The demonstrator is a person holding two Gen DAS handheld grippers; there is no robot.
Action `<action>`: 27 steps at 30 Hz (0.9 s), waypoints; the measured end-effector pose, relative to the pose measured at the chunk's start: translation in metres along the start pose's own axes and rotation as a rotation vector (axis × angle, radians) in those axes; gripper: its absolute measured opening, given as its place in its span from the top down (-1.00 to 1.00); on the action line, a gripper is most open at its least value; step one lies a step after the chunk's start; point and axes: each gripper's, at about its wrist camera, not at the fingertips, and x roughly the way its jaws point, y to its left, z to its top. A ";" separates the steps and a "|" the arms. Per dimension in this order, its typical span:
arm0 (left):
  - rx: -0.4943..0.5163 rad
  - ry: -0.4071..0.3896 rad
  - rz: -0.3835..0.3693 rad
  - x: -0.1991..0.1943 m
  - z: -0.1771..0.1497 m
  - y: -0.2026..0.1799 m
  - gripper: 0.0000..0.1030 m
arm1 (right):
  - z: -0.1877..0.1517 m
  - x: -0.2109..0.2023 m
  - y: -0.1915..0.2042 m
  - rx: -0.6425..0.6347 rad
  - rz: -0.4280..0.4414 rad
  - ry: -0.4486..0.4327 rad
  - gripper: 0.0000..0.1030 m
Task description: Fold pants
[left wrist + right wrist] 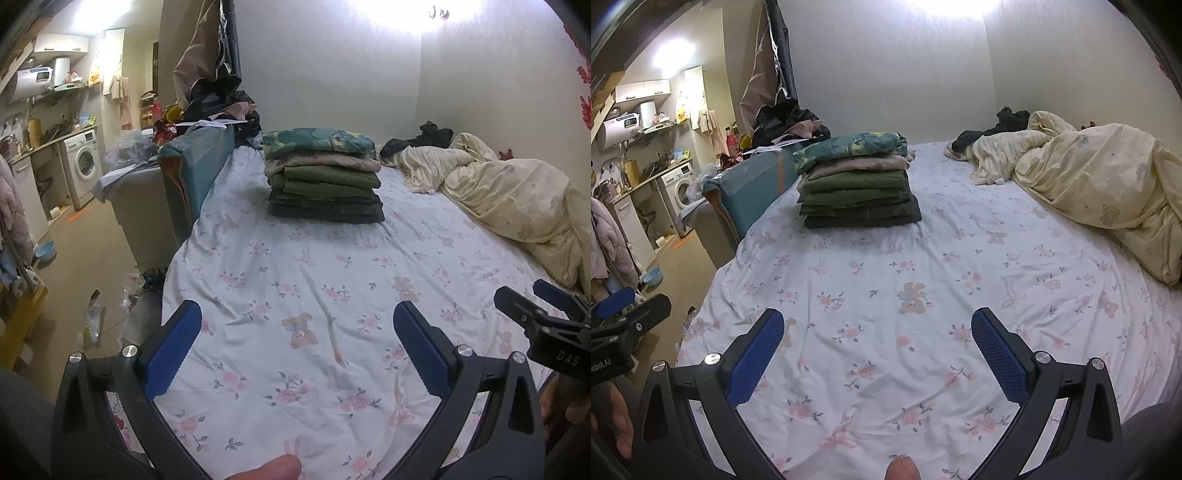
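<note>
Both grippers hover low over the near end of the bed (pixel 332 280), jaws spread wide and holding nothing: the left gripper (pixel 297 332) sits beside the right gripper (pixel 877 339), each with 2 blue-padded fingers (pixel 757 354). Folded pants (pixel 858 184) form 1 neat stack on the floral sheet toward the far left of the bed, well apart from both grippers. A crumpled cream duvet (pixel 1108 184) lies along the right side.

Left tool (pixel 297 326) spread wide above floral sheet (pixel 295 280), stack of folded pants (pixel 325 177) beyond
</note>
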 end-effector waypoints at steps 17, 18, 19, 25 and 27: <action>0.000 0.014 -0.009 0.002 0.001 -0.002 -0.99 | 0.003 0.004 -0.002 -0.009 0.003 0.005 -1.00; -0.001 0.013 -0.009 0.002 0.001 -0.002 -0.99 | 0.004 0.005 -0.003 -0.010 0.005 0.005 -1.00; -0.001 0.013 -0.009 0.003 0.001 -0.002 -0.99 | 0.004 0.005 -0.004 -0.012 0.006 0.005 -1.00; 0.000 0.014 -0.008 0.002 0.001 -0.002 -0.99 | 0.004 0.005 -0.004 -0.012 0.007 0.005 -1.00; -0.002 0.013 -0.009 0.002 0.001 -0.002 -0.99 | 0.004 0.006 -0.004 -0.013 0.006 0.004 -1.00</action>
